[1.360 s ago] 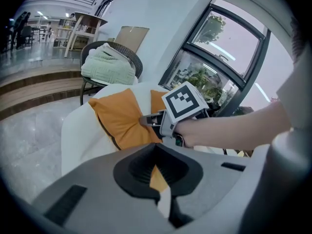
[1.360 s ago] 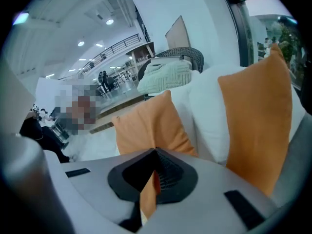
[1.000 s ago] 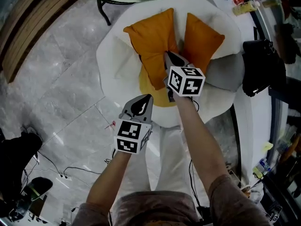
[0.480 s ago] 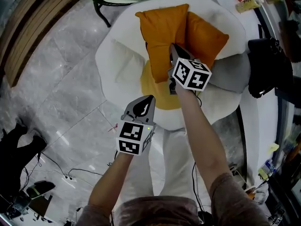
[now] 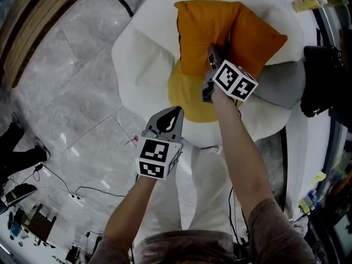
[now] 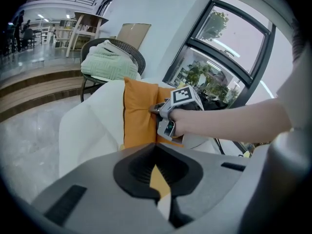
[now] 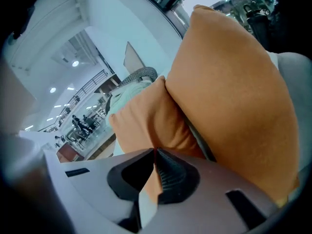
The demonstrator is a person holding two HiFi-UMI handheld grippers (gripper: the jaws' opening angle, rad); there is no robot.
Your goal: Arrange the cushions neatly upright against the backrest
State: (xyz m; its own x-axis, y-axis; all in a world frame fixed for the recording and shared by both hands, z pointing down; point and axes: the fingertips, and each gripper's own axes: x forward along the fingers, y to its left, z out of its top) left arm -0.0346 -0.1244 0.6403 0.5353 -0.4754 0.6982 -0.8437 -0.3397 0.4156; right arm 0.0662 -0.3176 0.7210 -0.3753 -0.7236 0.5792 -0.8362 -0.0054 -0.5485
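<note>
Two orange cushions lean side by side on the backrest of a round white chair (image 5: 137,54). My right gripper (image 5: 212,53) is shut on the inner edge of the left cushion (image 5: 202,32), with orange fabric pinched between its jaws (image 7: 155,152). Right beside it, the right cushion (image 5: 257,40) touches the left one (image 7: 146,118) and fills most of the right gripper view (image 7: 234,91). My left gripper (image 5: 171,117) hovers over the chair's front edge, shut and holding nothing (image 6: 155,146). From there I see the left cushion (image 6: 138,113) and the right gripper (image 6: 157,111) on it.
A yellow seat pad (image 5: 187,100) lies under the cushions. A grey cushion (image 5: 283,87) sits at the chair's right, with a black bag (image 5: 324,73) beyond it. A dark chair with a green throw (image 6: 109,62) stands behind. Cables (image 5: 71,194) trail on the marble floor.
The right gripper has carried the left cushion toward the backrest and turned it more upright, close against the right cushion. The left gripper has sunk slightly and stays shut.
</note>
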